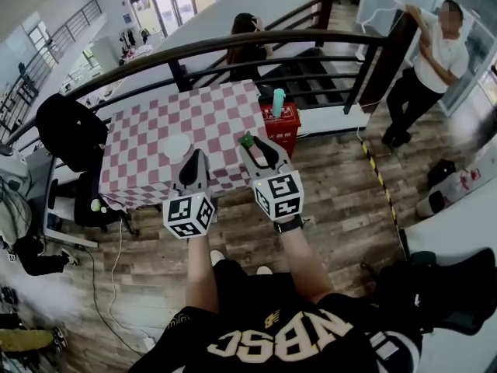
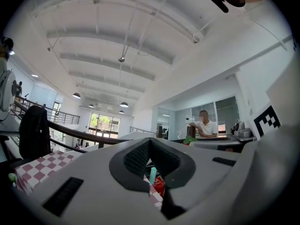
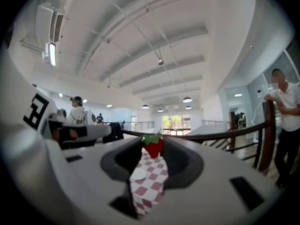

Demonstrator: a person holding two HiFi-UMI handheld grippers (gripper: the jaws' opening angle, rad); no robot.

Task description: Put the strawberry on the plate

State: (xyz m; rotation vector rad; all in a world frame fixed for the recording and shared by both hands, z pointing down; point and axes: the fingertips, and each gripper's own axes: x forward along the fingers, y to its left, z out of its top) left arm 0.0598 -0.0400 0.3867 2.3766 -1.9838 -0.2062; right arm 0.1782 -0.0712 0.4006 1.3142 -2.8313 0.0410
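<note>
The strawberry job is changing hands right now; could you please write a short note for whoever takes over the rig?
Right gripper: shut on the strawberry, held over the checkered table.
Left gripper: jaws together, empty, just short of the plate.
The plate is white, empty, and to the left of the strawberry.
Done: strawberry grasped.
Left: carry it left over the plate, lower it, open the jaws.
</note>
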